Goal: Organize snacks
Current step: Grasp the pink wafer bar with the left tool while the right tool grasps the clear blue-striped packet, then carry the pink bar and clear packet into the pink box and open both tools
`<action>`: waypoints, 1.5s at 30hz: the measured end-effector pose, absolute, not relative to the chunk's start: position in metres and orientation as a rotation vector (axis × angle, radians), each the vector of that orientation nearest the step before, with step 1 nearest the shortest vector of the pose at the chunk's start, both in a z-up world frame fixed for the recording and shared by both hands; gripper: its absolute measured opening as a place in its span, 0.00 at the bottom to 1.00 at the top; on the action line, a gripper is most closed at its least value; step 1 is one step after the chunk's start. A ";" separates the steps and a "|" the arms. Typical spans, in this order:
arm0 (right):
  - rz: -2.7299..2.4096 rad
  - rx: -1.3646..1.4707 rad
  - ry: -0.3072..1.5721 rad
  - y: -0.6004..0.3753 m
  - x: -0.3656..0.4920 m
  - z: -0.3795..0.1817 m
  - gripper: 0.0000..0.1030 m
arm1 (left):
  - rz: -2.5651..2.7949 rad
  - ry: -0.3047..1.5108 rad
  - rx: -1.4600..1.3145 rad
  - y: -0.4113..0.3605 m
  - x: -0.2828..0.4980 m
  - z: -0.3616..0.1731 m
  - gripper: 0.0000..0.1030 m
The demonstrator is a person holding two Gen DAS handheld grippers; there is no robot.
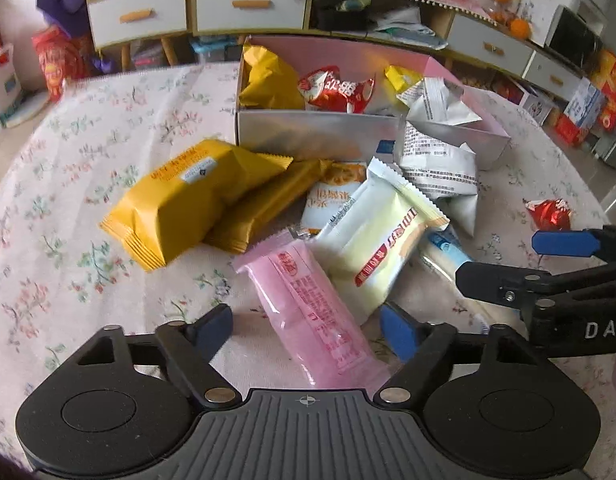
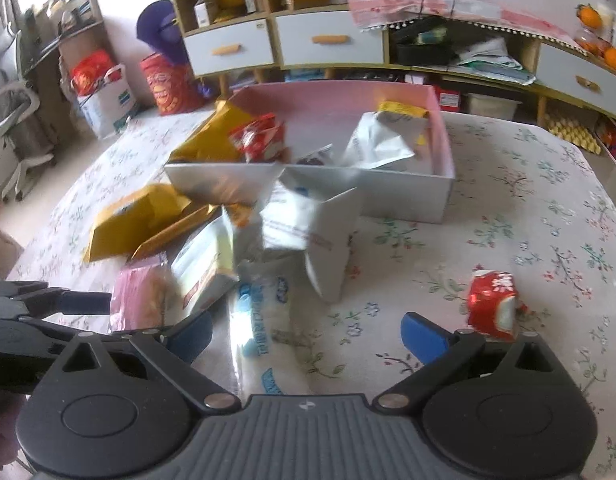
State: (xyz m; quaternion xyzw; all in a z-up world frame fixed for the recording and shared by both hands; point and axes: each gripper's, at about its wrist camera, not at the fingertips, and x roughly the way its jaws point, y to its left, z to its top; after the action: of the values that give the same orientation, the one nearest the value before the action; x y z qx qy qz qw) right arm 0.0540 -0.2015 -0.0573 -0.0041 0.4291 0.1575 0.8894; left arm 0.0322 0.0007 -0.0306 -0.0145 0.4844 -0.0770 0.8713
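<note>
A pile of snack packets lies on the floral tablecloth in front of a pink-lined silver box (image 1: 308, 128) that holds several packets. My left gripper (image 1: 306, 332) is open, low over the table, its blue pads either side of a pink packet (image 1: 308, 312); the left pad stands clear of it. Beside the pink packet lie a pale yellow packet (image 1: 379, 248) and two golden packets (image 1: 180, 208). My right gripper (image 2: 308, 338) is open above a white-and-blue packet (image 2: 260, 312), gripping nothing. It also shows in the left wrist view as the right gripper (image 1: 503, 258).
A red wrapped snack (image 2: 493, 304) lies alone on the cloth to the right of the pile. A white printed packet (image 1: 439, 160) leans against the box's front corner. Behind the table stand shelves with grey drawers (image 2: 327, 44), bags and boxes on the floor.
</note>
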 end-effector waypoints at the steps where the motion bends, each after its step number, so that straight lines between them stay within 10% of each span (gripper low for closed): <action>1: 0.328 -0.009 0.896 -0.200 0.055 -0.058 0.85 | -0.160 1.012 -0.021 0.001 0.032 -0.030 0.70; 8: 0.333 -0.033 0.918 -0.193 0.058 -0.067 0.85 | -0.178 1.009 -0.001 0.011 0.030 -0.027 0.40; 19: 0.330 -0.110 0.915 -0.182 0.054 -0.074 0.78 | -0.172 1.022 -0.037 0.022 0.029 -0.024 0.30; 26: 0.325 -0.161 0.898 -0.179 0.050 -0.069 0.52 | -0.166 1.029 -0.071 0.025 0.031 -0.024 0.29; 30: 0.375 -0.203 0.887 -0.172 0.047 -0.065 0.16 | -0.165 1.033 -0.086 0.027 0.031 -0.023 0.29; 45: 0.383 -0.116 0.942 -0.177 0.049 -0.050 0.02 | -0.204 1.051 -0.206 0.040 0.028 -0.013 0.28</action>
State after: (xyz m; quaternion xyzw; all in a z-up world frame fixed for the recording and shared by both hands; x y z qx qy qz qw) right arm 0.0495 -0.1772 -0.0503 -0.0554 0.4508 0.1833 0.8718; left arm 0.0282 0.0405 -0.0129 -0.0980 0.4997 -0.0970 0.8552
